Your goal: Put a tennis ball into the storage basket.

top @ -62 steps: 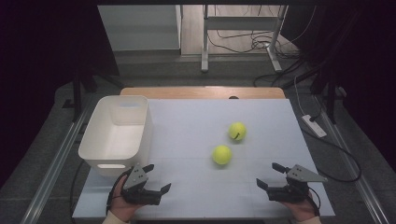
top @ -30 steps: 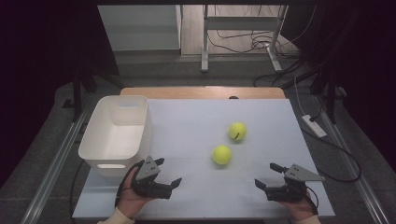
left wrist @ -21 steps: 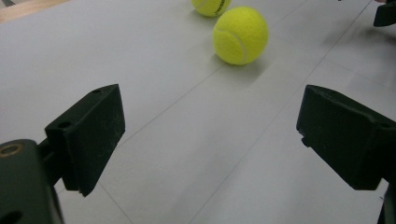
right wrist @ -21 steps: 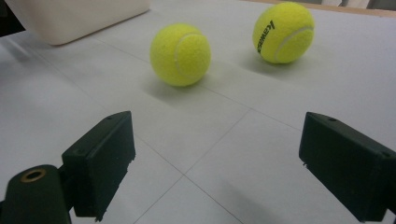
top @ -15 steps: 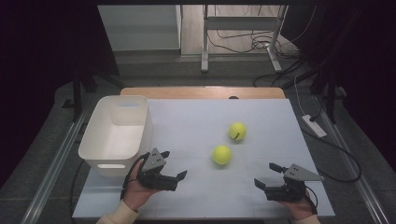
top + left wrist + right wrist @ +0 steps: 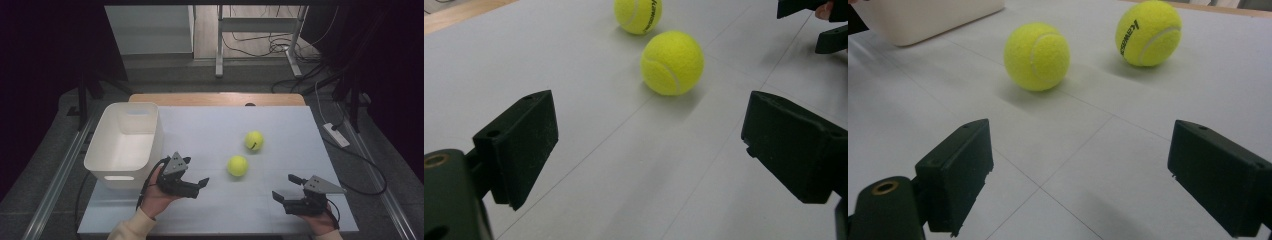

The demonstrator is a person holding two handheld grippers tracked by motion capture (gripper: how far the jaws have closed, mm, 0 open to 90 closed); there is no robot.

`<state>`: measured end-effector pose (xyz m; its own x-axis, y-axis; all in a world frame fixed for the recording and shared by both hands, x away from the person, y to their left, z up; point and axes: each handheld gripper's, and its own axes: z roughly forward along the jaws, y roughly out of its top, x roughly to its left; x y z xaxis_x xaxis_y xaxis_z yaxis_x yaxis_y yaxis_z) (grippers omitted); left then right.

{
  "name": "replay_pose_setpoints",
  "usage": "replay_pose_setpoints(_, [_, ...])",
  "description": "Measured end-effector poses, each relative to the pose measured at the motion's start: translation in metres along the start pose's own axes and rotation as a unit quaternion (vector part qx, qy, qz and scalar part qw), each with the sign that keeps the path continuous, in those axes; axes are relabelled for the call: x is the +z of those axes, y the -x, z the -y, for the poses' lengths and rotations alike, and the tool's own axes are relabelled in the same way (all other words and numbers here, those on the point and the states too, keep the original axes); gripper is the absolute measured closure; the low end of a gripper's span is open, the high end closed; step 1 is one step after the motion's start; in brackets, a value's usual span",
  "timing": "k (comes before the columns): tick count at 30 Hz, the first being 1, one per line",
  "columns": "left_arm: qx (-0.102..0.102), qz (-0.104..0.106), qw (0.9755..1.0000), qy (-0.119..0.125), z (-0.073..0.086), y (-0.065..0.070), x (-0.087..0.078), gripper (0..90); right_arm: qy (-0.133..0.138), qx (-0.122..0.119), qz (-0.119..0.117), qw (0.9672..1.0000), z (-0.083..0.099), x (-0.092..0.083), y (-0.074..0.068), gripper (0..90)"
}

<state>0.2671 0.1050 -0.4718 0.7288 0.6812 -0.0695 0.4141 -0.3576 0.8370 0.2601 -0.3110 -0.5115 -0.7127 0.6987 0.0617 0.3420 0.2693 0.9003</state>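
Left gripper is spread wide with nothing in it, aimed at the nearer fuzzy yellow tennis ball out on the pale grey surface. Second yellow tennis ball sits just behind it. Right gripper is wide too, holding nothing. White plastic bin sits off left.

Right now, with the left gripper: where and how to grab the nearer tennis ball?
Grip the nearer tennis ball across its widest middle, one pad on each side. It is round, so any pair of opposite sides should do. Come in low along the table from the left gripper, whose open jaws already face it; the farther ball sits apart behind it.
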Motion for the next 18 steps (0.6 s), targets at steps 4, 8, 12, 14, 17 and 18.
replay_pose_setpoints(4, [0.000, 0.002, 1.0000, -0.001, -0.002, 0.000, 0.002, 9.2, 0.002, 0.000, 0.000, 1.0000, 0.000, -0.001, 0.000, 11.3])
replay_pose_setpoints(8, [0.002, 0.006, 1.0000, -0.004, -0.006, 0.000, 0.007, 9.2, 0.001, 0.001, 0.001, 1.0000, 0.000, -0.001, 0.000, 11.3])
replay_pose_setpoints(12, [0.002, 0.013, 0.9999, -0.005, -0.008, 0.000, 0.012, 9.2, 0.001, 0.002, 0.004, 1.0000, 0.001, -0.001, 0.000, 11.3])
replay_pose_setpoints(14, [0.003, 0.016, 0.9998, -0.008, -0.010, -0.001, 0.014, 9.2, 0.001, 0.003, 0.004, 1.0000, 0.001, -0.001, 0.000, 11.3])
replay_pose_setpoints(17, [0.005, 0.018, 0.9998, -0.010, -0.012, 0.000, 0.017, 9.1, 0.001, 0.002, 0.004, 1.0000, 0.000, -0.001, 0.000, 11.3])
replay_pose_setpoints(18, [0.004, 0.019, 0.9998, -0.010, -0.012, 0.000, 0.018, 9.1, 0.001, 0.001, 0.004, 1.0000, 0.000, -0.001, 0.000, 11.3])
